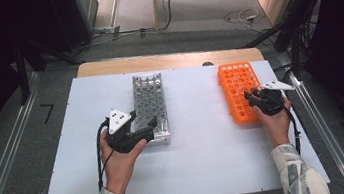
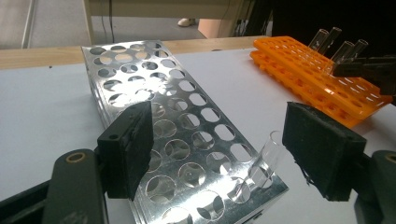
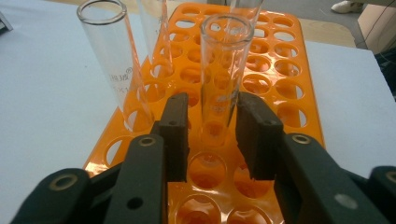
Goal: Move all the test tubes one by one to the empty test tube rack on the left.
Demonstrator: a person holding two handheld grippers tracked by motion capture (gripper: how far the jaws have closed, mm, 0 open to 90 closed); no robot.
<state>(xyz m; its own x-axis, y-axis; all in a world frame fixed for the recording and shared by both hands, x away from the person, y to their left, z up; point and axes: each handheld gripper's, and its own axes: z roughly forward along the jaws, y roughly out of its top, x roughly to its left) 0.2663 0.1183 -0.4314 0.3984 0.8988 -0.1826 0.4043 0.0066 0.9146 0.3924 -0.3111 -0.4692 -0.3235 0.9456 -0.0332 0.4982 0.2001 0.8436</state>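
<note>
While the right gripper (image 3: 212, 135) stands over the near end of the orange rack (image 1: 240, 90) at the right of the white table (image 1: 209, 167), its two black jaws flank an upright glass tube (image 3: 223, 70) seated in one of that rack's holes; the pads sit just beside the glass on either side, a thin gap shows at each, and whether they already press on it cannot be told; three more clear tubes, among them one at the left (image 3: 114, 60), stand in holes farther along the same rack. In the high view the right gripper (image 1: 256, 97) rests at the rack's near right edge, held in the person's right hand (image 1: 276, 121).

At the left of the table the left gripper (image 1: 149, 126), in the person's left hand (image 1: 120, 159), sits at the near end of the metal rack (image 1: 149, 102); its jaws stand wide and released, gripping nothing; in the left gripper view one tilted clear tube (image 2: 267, 161) leans in a hole at the near right corner of the metal rack (image 2: 154, 93), between the gripper's two pads (image 2: 322, 154) but apart from both; the orange rack (image 2: 308, 74) lies well apart, farther to the right.
</note>
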